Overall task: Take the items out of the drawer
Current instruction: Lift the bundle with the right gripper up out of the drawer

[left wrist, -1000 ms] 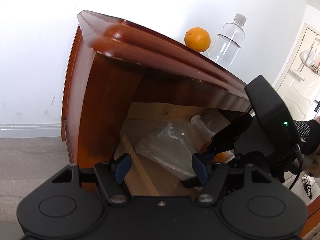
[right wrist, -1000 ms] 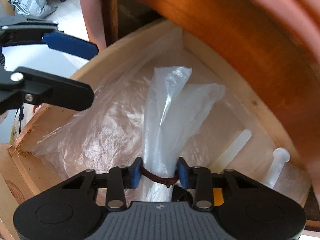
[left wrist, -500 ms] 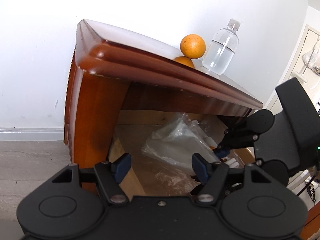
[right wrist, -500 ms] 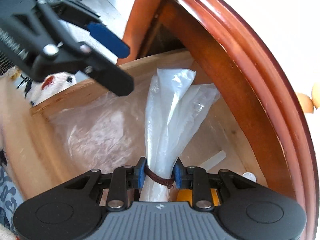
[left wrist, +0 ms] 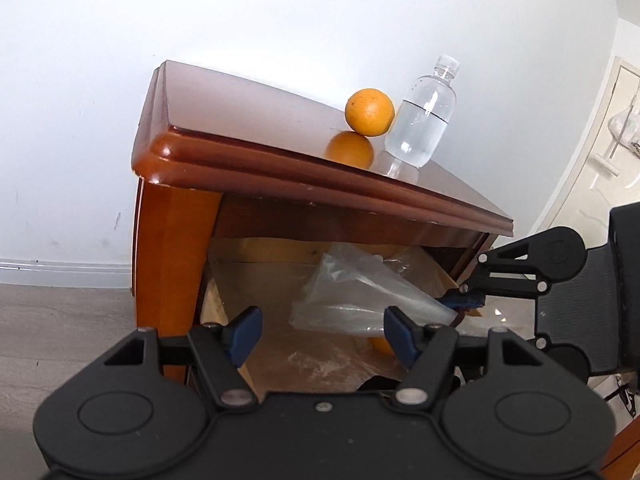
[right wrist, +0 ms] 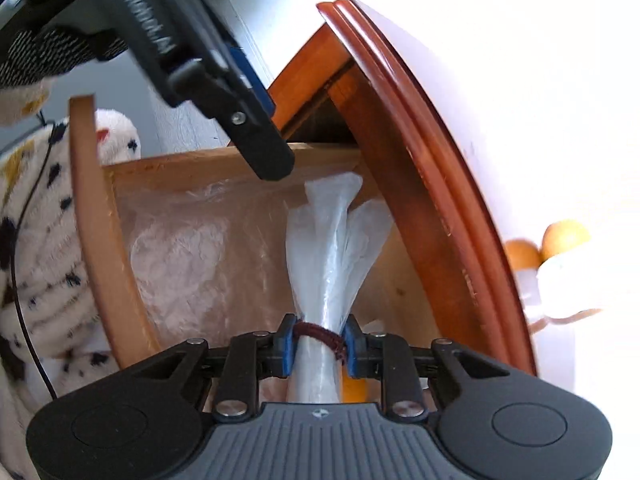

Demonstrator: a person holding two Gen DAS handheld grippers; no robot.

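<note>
My right gripper (right wrist: 318,346) is shut on a roll of clear plastic bags (right wrist: 336,248) bound with a dark red band, held above the open wooden drawer (right wrist: 96,216). The roll also shows in the left wrist view (left wrist: 360,296), with the right gripper (left wrist: 464,304) at its right end. My left gripper (left wrist: 322,334) is open and empty in front of the drawer (left wrist: 216,304). An orange item (left wrist: 380,344) lies in the drawer under the roll. Clear plastic (right wrist: 180,256) lines the drawer bottom.
On top of the wooden cabinet (left wrist: 240,120) stand an orange (left wrist: 370,112) and a clear water bottle (left wrist: 424,120). A white wall is behind. A door (left wrist: 600,152) is at the far right. Spotted white fabric (right wrist: 36,240) is beside the drawer.
My right gripper has lifted the bag roll up and out of the drawer. Both grippers have pulled back and risen, so the cabinet top now shows.
</note>
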